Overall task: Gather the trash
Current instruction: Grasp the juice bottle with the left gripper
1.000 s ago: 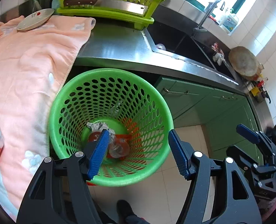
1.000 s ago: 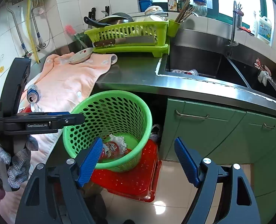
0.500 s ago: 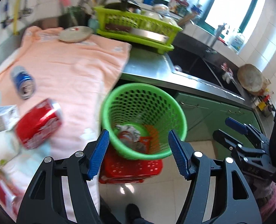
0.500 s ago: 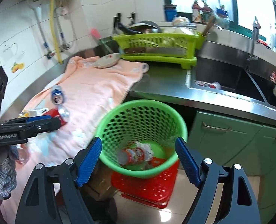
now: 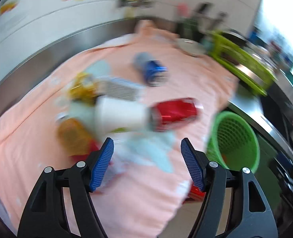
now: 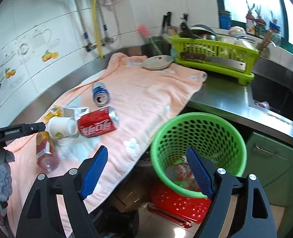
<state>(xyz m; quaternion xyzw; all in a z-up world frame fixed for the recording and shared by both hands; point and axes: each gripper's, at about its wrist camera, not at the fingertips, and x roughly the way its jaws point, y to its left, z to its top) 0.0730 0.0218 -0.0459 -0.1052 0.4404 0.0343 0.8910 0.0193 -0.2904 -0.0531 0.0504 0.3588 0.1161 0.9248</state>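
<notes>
Left gripper [image 5: 146,163] has swung off the bin [image 6: 198,150] and now faces the trash on the towel [image 6: 146,103]; its view is motion-blurred. Both grippers' jaws apart, holding nothing. Red can [image 6: 97,124] lies on its side touching the paper cup [image 6: 62,128]; carton [image 6: 75,111] behind, bottle [image 6: 45,151] near the cup, blue can [image 6: 100,96] apart. Bin sits below the counter edge, on a red crate [image 6: 178,208], with trash inside. Right gripper [image 6: 146,172] hangs between towel edge and bin.

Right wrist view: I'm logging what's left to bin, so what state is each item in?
red can: lying on towel
blue can: on its side, opened
paper cup: tipped over
plastic bottle: lying down
green basket: upright, holding trash
left gripper: open
right gripper: open
</notes>
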